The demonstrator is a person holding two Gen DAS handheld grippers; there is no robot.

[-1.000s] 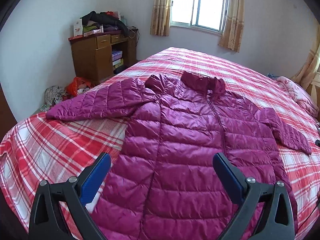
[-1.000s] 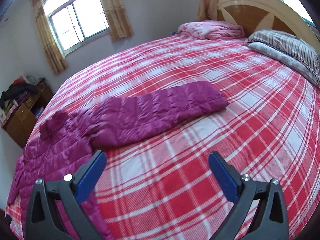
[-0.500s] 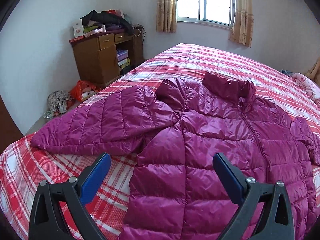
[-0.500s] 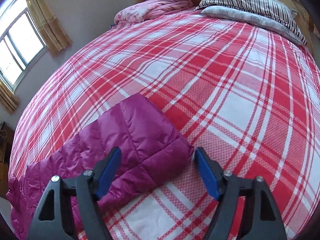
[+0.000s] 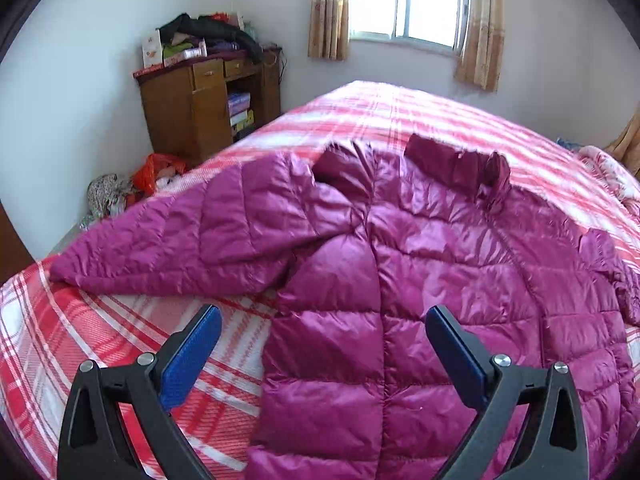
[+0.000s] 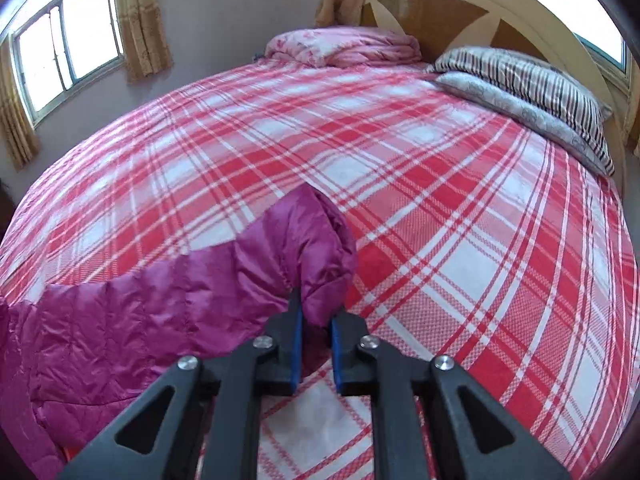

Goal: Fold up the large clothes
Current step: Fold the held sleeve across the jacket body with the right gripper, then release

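Left wrist view: jacket (image 5: 420, 280) flat on bed (image 5: 60, 340); collar toward window (image 5: 404, 0).

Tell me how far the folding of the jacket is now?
Nothing is folded yet: the purple down jacket lies spread flat on the plaid bed. In hand: the right hand-held gripper has just been closing and pinches the sleeve cuff. The left hand-held gripper is open. All folds remain.

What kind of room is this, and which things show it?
Most likely a home bedroom: a large bed with a red plaid cover, pillows against a wooden headboard, and a cluttered wooden cabinet beside a curtained window.
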